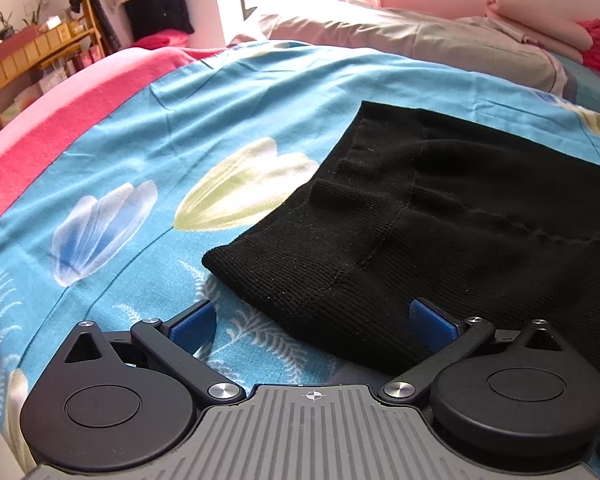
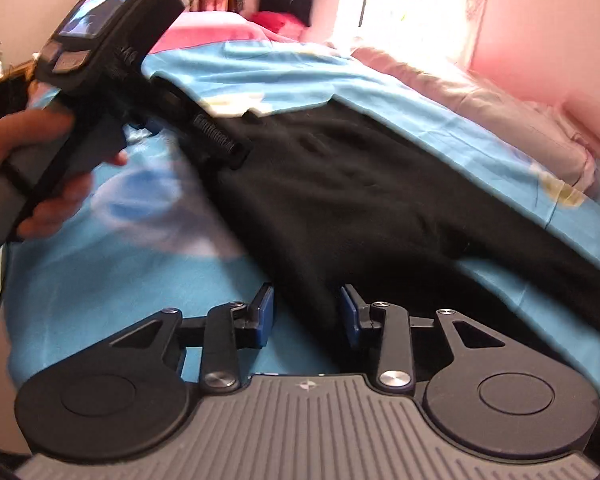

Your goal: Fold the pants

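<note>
- Black knit pants [image 1: 440, 216] lie flat on my blue tulip-print bedsheet [image 1: 148, 128], nearest edge between the fingers of both my tools
- My left gripper [image 1: 316, 320] is spread wide; its right pad rests at the pants' near edge, no pinch
- My right gripper [image 2: 306, 316] stands partly apart, fabric in the gap, pads not pressing it
- My left hand [image 2: 28, 160] holds its tool over the sheet
- Farther off: grey pillow [image 1: 440, 44], pink blanket [image 1: 60, 112], wooden shelf [image 1: 32, 56]
</note>
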{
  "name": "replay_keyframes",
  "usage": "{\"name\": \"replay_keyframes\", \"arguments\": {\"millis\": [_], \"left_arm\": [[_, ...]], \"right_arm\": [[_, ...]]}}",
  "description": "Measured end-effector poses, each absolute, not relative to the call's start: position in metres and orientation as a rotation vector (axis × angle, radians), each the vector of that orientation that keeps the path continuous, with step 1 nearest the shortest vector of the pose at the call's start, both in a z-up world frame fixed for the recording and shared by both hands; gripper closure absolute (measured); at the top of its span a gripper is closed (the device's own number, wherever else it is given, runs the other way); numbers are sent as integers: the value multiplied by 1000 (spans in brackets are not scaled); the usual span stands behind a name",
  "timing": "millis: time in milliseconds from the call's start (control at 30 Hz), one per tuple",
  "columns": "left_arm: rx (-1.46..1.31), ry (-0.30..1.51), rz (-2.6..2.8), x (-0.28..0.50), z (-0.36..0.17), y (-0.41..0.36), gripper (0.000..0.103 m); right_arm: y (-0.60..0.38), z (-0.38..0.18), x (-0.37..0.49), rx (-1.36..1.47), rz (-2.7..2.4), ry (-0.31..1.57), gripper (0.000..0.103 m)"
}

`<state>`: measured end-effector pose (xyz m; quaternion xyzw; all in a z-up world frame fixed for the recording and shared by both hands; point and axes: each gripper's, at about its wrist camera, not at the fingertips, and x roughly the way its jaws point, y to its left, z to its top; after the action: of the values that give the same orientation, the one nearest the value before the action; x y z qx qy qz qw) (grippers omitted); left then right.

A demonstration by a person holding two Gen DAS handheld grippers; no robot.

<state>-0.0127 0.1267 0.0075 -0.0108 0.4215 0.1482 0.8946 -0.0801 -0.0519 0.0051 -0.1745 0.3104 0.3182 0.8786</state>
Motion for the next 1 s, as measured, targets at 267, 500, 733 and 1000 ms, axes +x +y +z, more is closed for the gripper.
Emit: {"name": "replay_keyframes", "arguments": {"millis": [267, 500, 733, 1000], "left_arm": [[-77, 879, 305, -19, 14, 131, 0], [-78, 836, 251, -33, 35, 108, 0], [-121, 915, 204, -37, 18, 99, 0], [-206, 905, 180, -46, 30, 102, 0]], "right_arm": [[-112, 30, -109, -257, 627, 590, 54], [-171, 18, -90, -86, 363, 724, 40], [-242, 27, -133, 59, 236, 738, 32], [-305, 29, -139, 169, -70, 607, 34]]}}
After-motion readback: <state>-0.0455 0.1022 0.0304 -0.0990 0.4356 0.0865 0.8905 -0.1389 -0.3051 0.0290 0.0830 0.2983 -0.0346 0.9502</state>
